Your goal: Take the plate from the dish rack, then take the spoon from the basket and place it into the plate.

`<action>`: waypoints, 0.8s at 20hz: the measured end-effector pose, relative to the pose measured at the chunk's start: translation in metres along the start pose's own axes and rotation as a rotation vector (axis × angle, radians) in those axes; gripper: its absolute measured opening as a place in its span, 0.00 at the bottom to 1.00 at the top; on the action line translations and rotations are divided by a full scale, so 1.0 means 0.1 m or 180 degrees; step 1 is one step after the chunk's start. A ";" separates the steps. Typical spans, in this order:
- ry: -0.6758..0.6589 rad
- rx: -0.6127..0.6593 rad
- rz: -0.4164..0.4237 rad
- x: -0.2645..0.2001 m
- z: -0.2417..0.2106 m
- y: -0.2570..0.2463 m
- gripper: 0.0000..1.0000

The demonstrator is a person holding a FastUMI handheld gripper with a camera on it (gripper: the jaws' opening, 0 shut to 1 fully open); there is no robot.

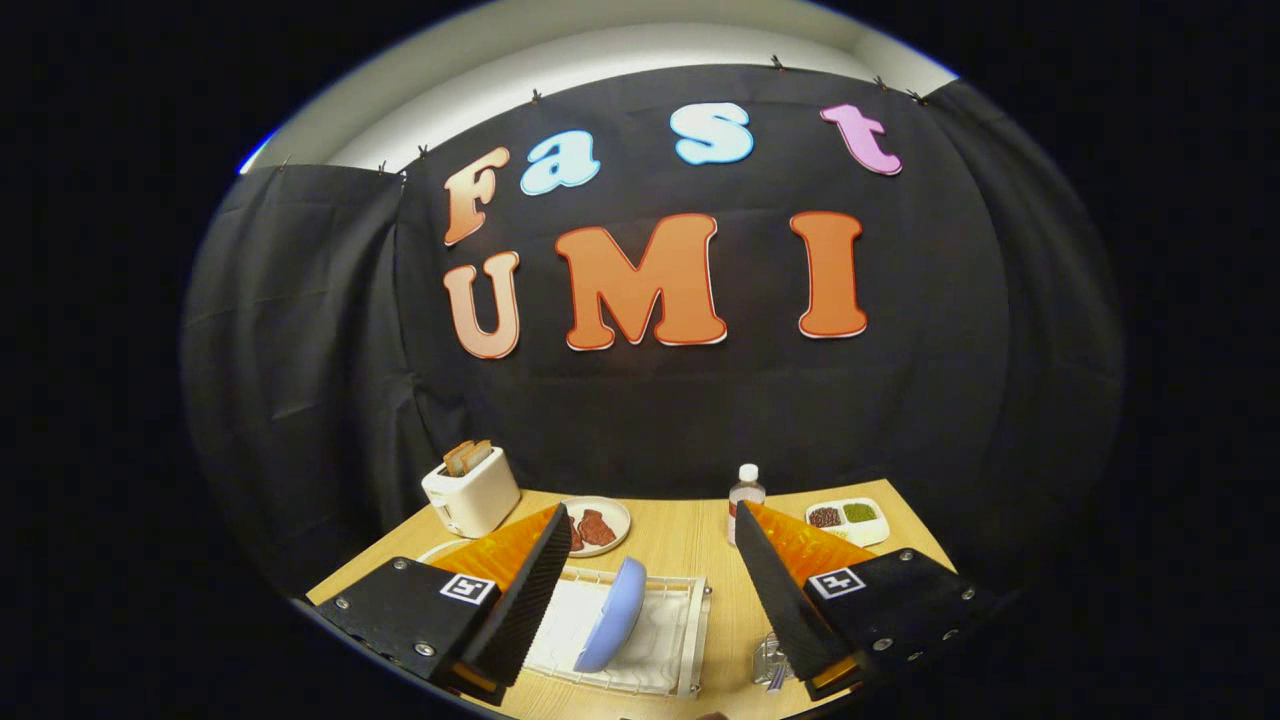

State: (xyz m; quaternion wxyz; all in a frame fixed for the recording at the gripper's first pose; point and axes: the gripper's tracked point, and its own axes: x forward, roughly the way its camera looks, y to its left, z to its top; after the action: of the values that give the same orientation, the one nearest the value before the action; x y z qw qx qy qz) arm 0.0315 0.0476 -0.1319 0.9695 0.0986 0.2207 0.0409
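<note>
Gripper view: gripper (650,590) fingers wide apart, holding nothing. Blue plate (612,627) on edge in dish rack (694,640), between jaws. Basket (772,664) beside right finger. Risk: off-centre descent knocks plate over, clips rack rim.

The gripper (650,590) hangs above the surface (690,545), its fingers (525,590) spread wide and holding nothing. Between them a blue plate (612,612) stands on edge in the white dish rack (690,640). Beyond them sit a toaster (470,490), a bottle (745,493) and a dish of meat (600,525).
</note>
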 end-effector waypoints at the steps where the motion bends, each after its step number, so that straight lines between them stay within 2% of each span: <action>1: 0.0124 0.0034 0.0016 0.06 -0.09 0.01 0.98; 7: 0.0781 0.0130 0.0069 0.40 -0.54 0.12 0.97; 10: 0.1112 0.0187 -0.0063 0.46 -0.77 0.11 0.96; 16: 0.1437 0.0134 -0.0030 0.57 -1.00 0.24 0.96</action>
State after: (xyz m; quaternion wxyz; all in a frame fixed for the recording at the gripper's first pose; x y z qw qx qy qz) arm 0.0383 0.0957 -0.2387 0.8934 0.1061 0.4334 0.0528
